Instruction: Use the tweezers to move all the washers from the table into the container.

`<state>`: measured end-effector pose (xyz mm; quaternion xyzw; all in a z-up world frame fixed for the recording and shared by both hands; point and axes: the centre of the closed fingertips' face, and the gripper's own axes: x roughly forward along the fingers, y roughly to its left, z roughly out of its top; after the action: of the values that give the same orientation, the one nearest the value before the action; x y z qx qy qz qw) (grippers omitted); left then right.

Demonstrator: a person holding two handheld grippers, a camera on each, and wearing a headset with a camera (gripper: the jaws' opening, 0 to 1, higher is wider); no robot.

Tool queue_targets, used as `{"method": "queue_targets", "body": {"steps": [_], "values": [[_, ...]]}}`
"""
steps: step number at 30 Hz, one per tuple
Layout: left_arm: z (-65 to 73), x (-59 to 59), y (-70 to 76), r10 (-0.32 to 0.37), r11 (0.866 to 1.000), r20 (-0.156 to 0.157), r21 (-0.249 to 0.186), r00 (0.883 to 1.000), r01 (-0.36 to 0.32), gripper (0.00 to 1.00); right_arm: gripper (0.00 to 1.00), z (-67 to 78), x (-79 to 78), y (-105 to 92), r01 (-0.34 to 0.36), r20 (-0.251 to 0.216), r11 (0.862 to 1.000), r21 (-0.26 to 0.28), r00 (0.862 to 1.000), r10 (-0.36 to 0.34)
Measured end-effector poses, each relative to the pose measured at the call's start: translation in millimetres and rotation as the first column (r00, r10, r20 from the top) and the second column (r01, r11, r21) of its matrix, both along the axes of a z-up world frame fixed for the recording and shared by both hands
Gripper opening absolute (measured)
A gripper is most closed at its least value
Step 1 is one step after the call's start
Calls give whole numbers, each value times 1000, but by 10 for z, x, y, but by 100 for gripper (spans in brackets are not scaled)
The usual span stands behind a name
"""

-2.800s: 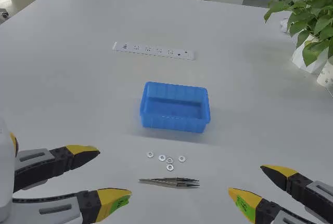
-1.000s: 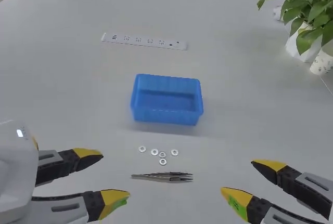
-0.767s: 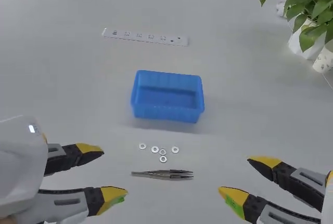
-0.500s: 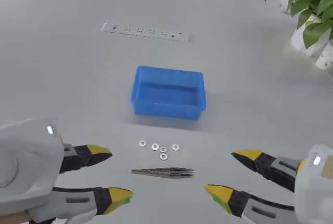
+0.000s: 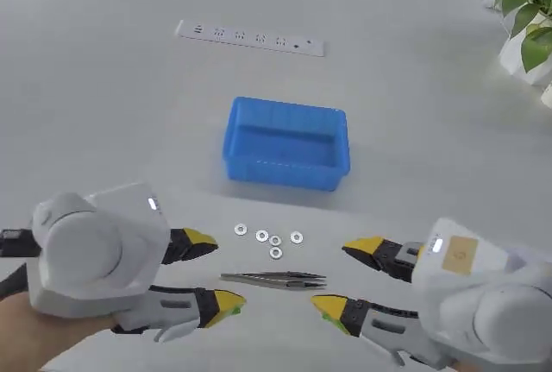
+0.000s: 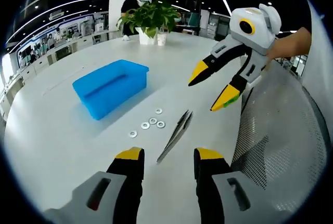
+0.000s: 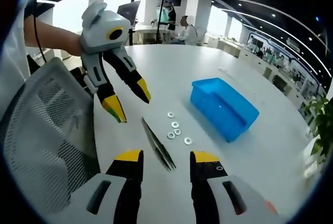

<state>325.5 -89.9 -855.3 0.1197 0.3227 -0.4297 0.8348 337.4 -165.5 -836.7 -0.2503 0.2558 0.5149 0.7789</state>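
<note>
Head view: washers [image 5: 274, 241] lie near empty container [image 5: 285, 173]; left claw [image 5: 229, 270], right claw [image 5: 330, 274] spread wide.

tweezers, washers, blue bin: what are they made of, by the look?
Tweezers: likely steel; thin grey blades with a dull sheen.
Washers: probably metal; small, flat, silvery rings with a bright finish.
Container: looks like moulded plastic; uniform saturated blue, faintly ribbed walls, soft gloss.

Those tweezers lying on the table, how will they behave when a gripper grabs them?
The tweezers lie flat on the smooth table, so a nudge would probably slide them. They look thin and metallic: likely light, and springy when squeezed. Their low profile may make them slip from wide jaws.
</note>
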Motion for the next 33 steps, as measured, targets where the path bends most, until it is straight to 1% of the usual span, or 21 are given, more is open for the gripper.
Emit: {"method": "queue_targets", "body": {"steps": [1,2,3,4,5,6,7,8,10,11,14,15,17,19,20,23,26,27,29,31,33], "values": [[-49,-11,12,-5,1000,-18,13,1000,5,41,35,-35,-4,28,-22,-5,1000,-15,1000,22],[-63,-14,15,-7,1000,-22,16,1000,7,40,34,-82,-9,70,-61,-3,997,-39,998,61],[-96,-12,21,-10,1000,-26,21,1000,11,40,33,-104,-5,106,-84,5,995,-47,996,84],[-108,-13,23,-15,1000,-22,26,1000,16,39,32,-165,-32,134,-120,-13,990,-73,993,119],[-116,-14,21,-24,999,-19,32,1000,24,39,31,-199,-33,136,-138,-19,985,-100,990,137],[-117,-9,15,-28,999,-19,30,999,29,38,30,-220,-11,169,-163,-5,980,-116,987,163],[-124,3,4,-32,999,-19,30,999,32,37,29,-232,-4,191,-168,-10,979,-115,986,167],[-129,15,-2,-34,999,-15,32,999,35,36,28,-257,1,210,-175,-28,977,-119,985,173],[-147,50,-21,-39,998,-13,39,999,40,34,25,-282,34,232,-179,-39,977,-118,984,176],[-154,60,-33,-43,998,-14,37,999,44,34,24,-320,31,237,-192,-64,973,-126,981,186],[-207,77,-72,-68,997,-23,46,997,69,33,22,-393,39,237,-227,-90,961,-158,972,215],[-222,80,-76,-77,995,-24,55,997,78,33,21,-406,43,241,-241,-96,957,-162,969,227],[-237,89,-101,-90,994,-29,55,995,92,32,21,-431,30,238,-260,-126,950,-171,962,241],[-248,89,-128,-105,993,-33,55,994,107,31,20,-453,18,240,-278,-146,944,-177,956,255],[-263,89,-136,-113,992,-36,60,993,115,31,20,-478,5,228,-297,-159,935,-192,950,269],[-282,94,-164,-126,990,-46,58,991,128,30,18,-496,24,232,-318,-156,925,-207,944,290],[-286,104,-187,-132,989,-48,53,990,135,30,18,-511,17,249,-340,-187,918,-205,934,305],[-290,108,-194,-135,989,-48,52,990,137,30,18,-517,13,262,-355,-188,911,-210,929,319],[-306,112,-197,-138,989,-51,54,989,141,29,18,-535,-9,270,-381,-209,897,-224,918,338],[-315,122,-212,-141,988,-51,55,989,144,28,18,-556,-7,282,-406,-218,882,-242,908,358],[-308,126,-207,-143,988,-53,52,988,146,28,17,-567,13,298,-414,-217,874,-254,905,366]]}}
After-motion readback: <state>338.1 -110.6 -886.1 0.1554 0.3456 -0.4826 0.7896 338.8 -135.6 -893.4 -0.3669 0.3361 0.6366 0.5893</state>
